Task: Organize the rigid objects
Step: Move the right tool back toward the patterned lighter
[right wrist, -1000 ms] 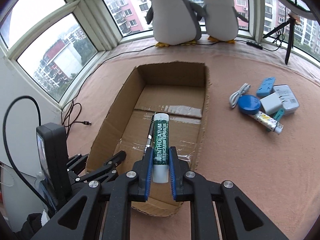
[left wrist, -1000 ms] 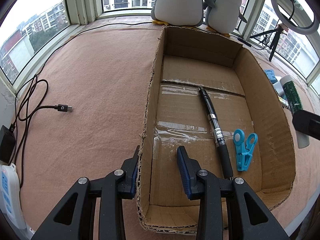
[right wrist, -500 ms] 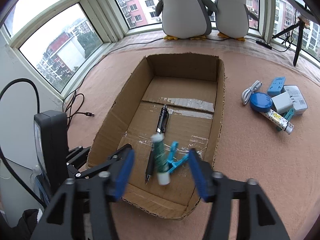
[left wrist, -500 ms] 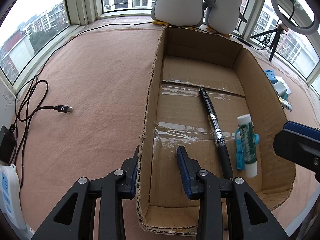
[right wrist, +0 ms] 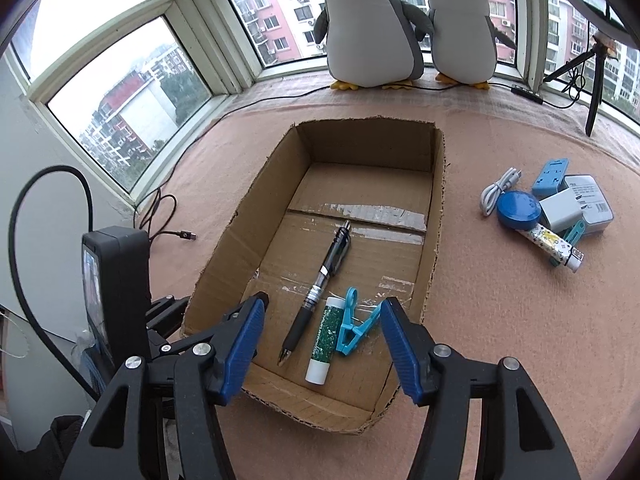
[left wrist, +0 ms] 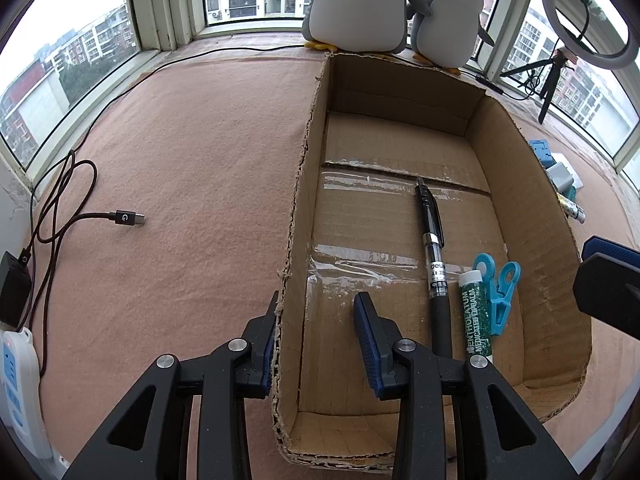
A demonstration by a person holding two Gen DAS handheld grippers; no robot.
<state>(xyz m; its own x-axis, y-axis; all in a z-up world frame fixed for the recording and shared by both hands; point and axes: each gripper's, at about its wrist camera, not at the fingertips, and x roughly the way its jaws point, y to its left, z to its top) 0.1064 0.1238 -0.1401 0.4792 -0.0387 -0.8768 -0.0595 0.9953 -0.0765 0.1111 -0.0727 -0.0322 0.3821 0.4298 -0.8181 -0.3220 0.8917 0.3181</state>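
Note:
An open cardboard box (left wrist: pixel 304 184) (right wrist: pixel 438 208) lies on the pink cloth. Inside it lie a black pen (left wrist: pixel 432 256) (right wrist: pixel 324 276), a green lip balm stick (left wrist: pixel 476 316) (right wrist: pixel 322 340) and a blue clip (left wrist: pixel 500 292) (right wrist: pixel 354 326). My left gripper (left wrist: pixel 316 320) is open and straddles the box's left wall near its front corner, one finger outside and one inside. My right gripper (right wrist: pixel 320 328) is open wide and empty above the box's near end, over the balm; one of its fingers shows at the right edge of the left wrist view.
Several small objects lie right of the box: a blue round case (right wrist: pixel 518 208), a white cable (right wrist: pixel 496 190), a blue block (right wrist: pixel 550 178), a white charger (right wrist: pixel 560 212), a patterned tube (right wrist: pixel 554 248). Two plush penguins (right wrist: pixel 372 20) sit at the window. A USB cable (left wrist: pixel 124 218) and power strip (left wrist: pixel 16 392) lie left.
My right gripper opened and let go of the green lip balm, which dropped into the box and now lies beside the pen and clip. The left gripper has not moved.

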